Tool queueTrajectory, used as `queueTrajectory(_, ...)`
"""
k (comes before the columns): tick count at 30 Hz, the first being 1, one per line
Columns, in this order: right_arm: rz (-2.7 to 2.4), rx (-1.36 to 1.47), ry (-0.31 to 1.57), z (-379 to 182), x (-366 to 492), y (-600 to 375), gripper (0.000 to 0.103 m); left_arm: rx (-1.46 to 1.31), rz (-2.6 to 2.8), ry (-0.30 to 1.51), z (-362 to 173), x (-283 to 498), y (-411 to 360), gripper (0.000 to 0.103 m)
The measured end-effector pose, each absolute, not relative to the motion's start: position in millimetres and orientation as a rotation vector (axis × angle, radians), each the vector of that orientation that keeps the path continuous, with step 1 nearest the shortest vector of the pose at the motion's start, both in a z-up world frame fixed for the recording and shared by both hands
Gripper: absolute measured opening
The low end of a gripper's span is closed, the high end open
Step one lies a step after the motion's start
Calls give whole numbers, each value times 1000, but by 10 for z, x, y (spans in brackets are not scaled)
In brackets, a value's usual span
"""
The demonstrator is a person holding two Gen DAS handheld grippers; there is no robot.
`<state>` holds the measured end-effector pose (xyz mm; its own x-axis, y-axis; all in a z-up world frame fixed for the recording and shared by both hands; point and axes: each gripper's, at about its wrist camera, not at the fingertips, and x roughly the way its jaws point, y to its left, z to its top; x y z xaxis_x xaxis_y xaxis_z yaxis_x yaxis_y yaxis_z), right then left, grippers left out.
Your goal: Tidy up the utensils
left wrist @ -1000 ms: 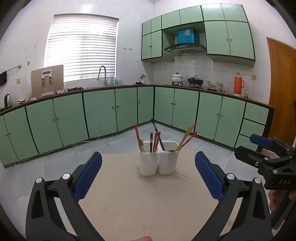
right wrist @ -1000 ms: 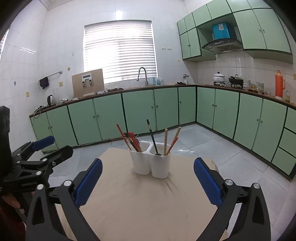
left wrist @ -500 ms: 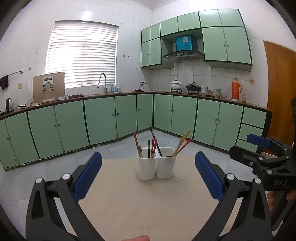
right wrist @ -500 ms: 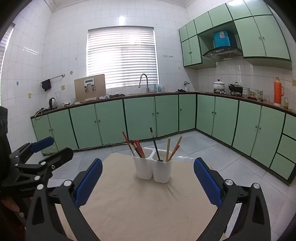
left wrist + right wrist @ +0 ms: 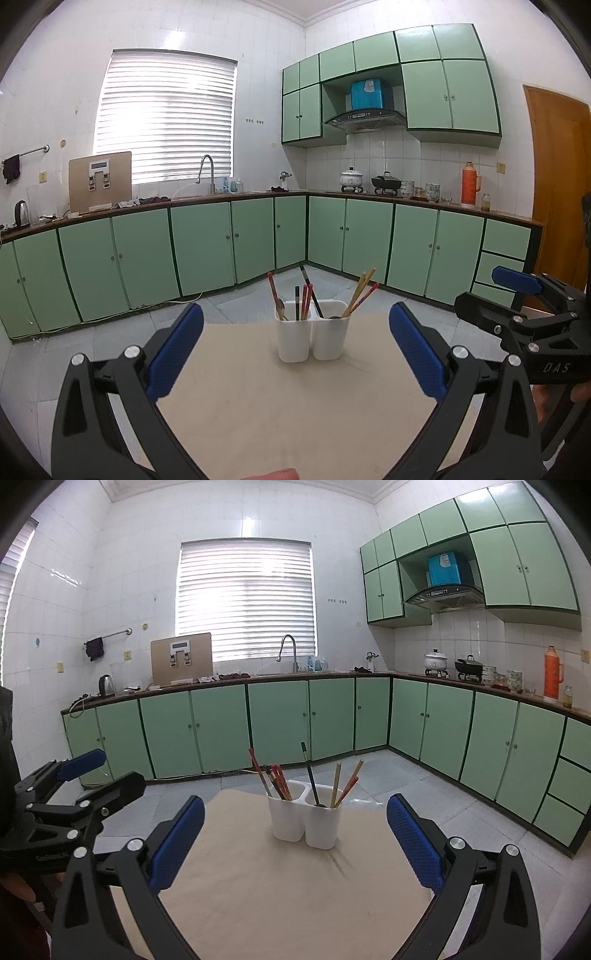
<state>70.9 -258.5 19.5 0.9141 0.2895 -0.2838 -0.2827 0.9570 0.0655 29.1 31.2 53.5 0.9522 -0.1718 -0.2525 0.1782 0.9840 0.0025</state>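
Both tongs [image 5: 295,347] [image 5: 295,829] level, spread wide, facing holder [image 5: 312,334]

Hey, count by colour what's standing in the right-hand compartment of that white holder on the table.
black utensil: 1
tan chopsticks: 2
red chopstick: 1
Total: 4

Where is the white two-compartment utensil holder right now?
In both wrist views the white utensil holder stands centred on the beige table, ahead of both open hand-held grippers.
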Motion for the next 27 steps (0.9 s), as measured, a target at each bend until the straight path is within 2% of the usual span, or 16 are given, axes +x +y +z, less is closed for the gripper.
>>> queueTrajectory(27, 297, 21, 285, 208, 690, -2597, 97, 23, -177, 245, 550, 243, 321, 98)
